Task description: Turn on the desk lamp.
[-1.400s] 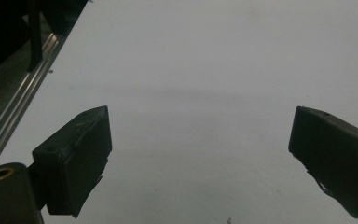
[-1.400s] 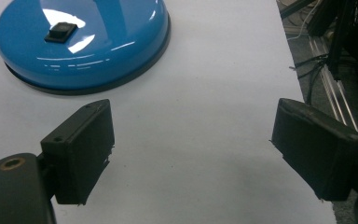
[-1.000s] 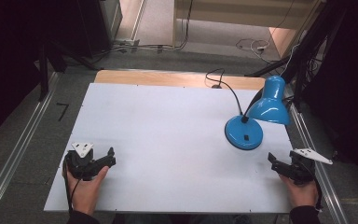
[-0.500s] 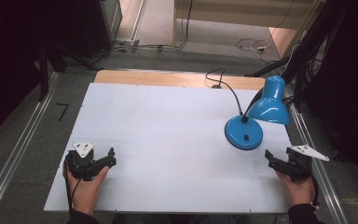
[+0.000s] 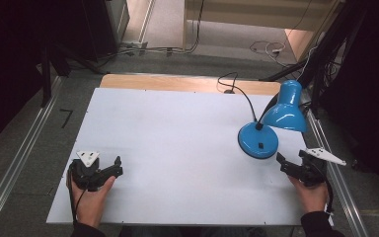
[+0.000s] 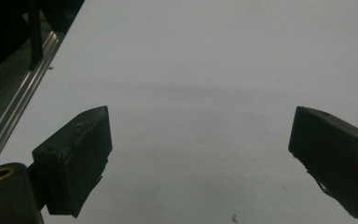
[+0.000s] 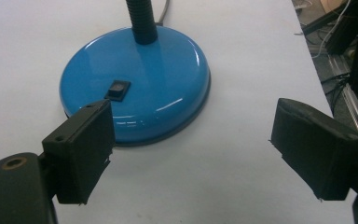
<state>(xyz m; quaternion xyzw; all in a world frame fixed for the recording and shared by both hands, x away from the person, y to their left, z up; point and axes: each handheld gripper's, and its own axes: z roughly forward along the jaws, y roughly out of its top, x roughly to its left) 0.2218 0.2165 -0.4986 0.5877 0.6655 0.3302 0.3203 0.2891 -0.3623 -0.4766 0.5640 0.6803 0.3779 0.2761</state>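
Observation:
A blue desk lamp stands at the table's right, its round base (image 5: 258, 140) flat on the white top and its shade (image 5: 286, 111) tipped down to the right on a black gooseneck. My right gripper (image 5: 282, 165) is open just right of the base and close to it. In the right gripper view the base (image 7: 135, 84) with its small black switch (image 7: 118, 89) lies ahead, with the left fingertip (image 7: 81, 154) over the rim and my right gripper (image 7: 191, 149) holding nothing. My left gripper (image 5: 116, 168) rests open near the front left, and my left gripper (image 6: 200, 158) has bare table between its jaws.
The white table top (image 5: 177, 138) has a wooden strip along its back edge. The lamp's black cable (image 5: 232, 84) loops off the back. Metal rails (image 5: 24, 153) run along both sides, with dark stands and floor cables beyond.
My right gripper has crept forward and left toward the lamp base. The left gripper has stayed put.

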